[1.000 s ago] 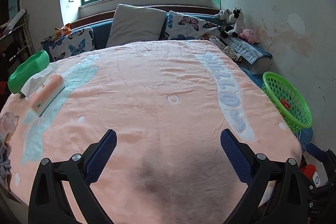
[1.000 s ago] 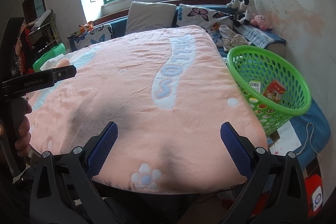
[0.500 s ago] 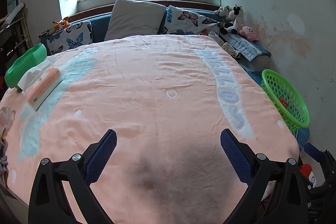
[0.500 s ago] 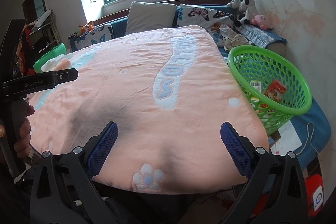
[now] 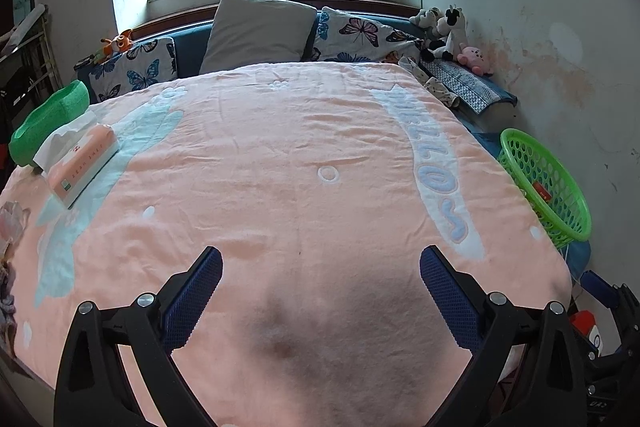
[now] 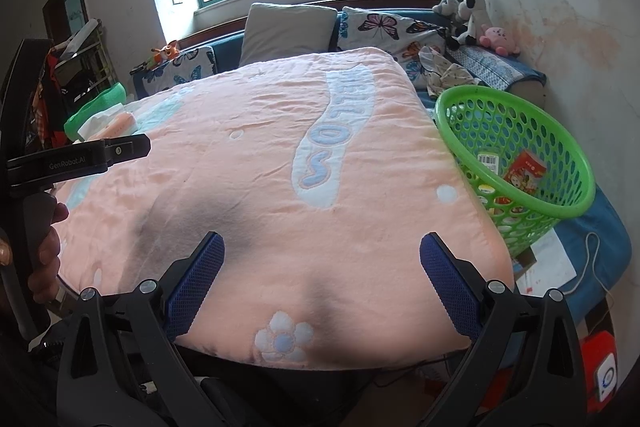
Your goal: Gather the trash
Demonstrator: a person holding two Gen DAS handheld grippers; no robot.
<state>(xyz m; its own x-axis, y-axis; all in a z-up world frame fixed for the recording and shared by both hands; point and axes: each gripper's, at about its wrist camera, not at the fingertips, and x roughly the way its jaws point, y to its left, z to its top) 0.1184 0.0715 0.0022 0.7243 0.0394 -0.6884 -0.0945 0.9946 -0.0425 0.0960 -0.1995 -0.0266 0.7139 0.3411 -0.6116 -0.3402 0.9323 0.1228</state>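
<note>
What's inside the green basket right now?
The green basket holds a red printed packet, a white barcode label and more wrappers lower down. The near wall hides the bottom, so anything else there cannot be seen.

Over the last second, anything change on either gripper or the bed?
The left gripper drew back and rose slightly, so more of the pink blanket shows. Nothing was gripped or released. The right gripper barely moved; both stay open and empty, wrappers stay in the green basket, and the tissue pack is untouched.
</note>
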